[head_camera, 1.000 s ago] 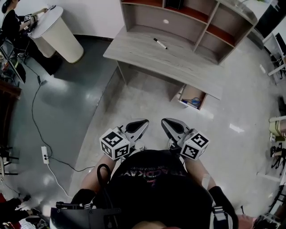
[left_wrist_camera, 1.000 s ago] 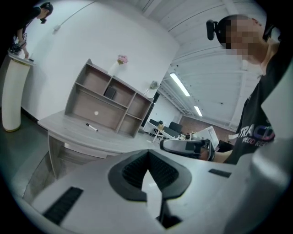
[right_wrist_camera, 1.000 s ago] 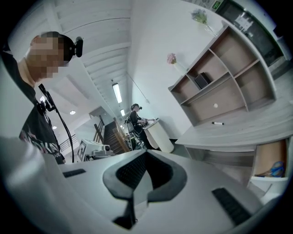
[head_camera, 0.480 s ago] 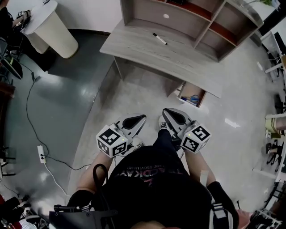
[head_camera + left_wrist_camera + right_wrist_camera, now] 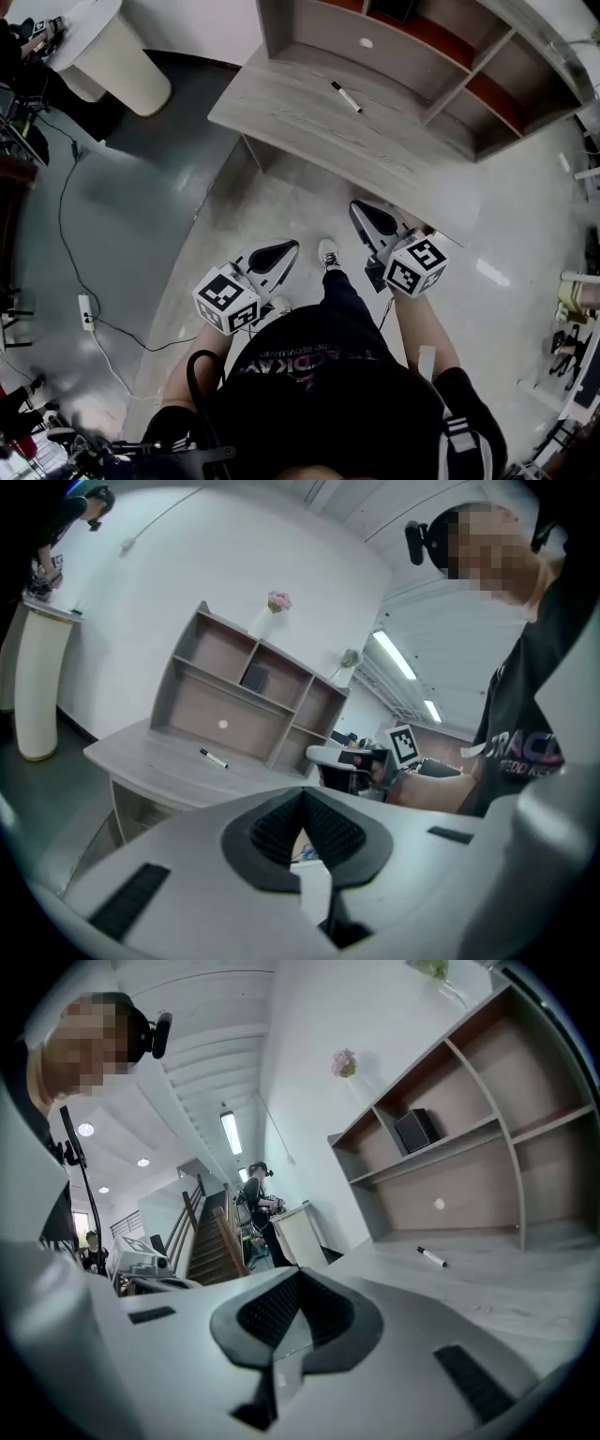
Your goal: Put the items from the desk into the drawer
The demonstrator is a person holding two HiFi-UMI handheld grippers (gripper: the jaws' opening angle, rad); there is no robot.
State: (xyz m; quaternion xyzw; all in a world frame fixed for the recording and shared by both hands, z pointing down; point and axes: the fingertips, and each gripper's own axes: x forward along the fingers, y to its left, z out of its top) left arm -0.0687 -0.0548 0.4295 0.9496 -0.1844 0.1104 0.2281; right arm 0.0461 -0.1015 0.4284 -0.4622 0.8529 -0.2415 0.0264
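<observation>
A black-and-white marker (image 5: 346, 97) lies alone on the grey wooden desk (image 5: 300, 122), in front of its shelf unit (image 5: 403, 47). It also shows in the left gripper view as the marker (image 5: 213, 757) and in the right gripper view as the marker (image 5: 431, 1257). My left gripper (image 5: 289, 247) hangs over the floor short of the desk, shut and empty. My right gripper (image 5: 357, 207) is further forward, close to the desk's front edge, also shut and empty. The drawer is hidden in the head view. Both pairs of pads meet at their tips (image 5: 302, 795) (image 5: 300, 1275).
A white round stand (image 5: 112, 61) is at the far left, with a person (image 5: 11, 37) beside it. A cable and power strip (image 5: 86, 314) lie on the floor at the left. My shoe (image 5: 328, 253) is between the grippers. A staircase (image 5: 220, 1232) shows in the right gripper view.
Both grippers have moved toward the desk, the right one further. The open drawer under the desk's right end, seen earlier, is now out of sight behind the right gripper.
</observation>
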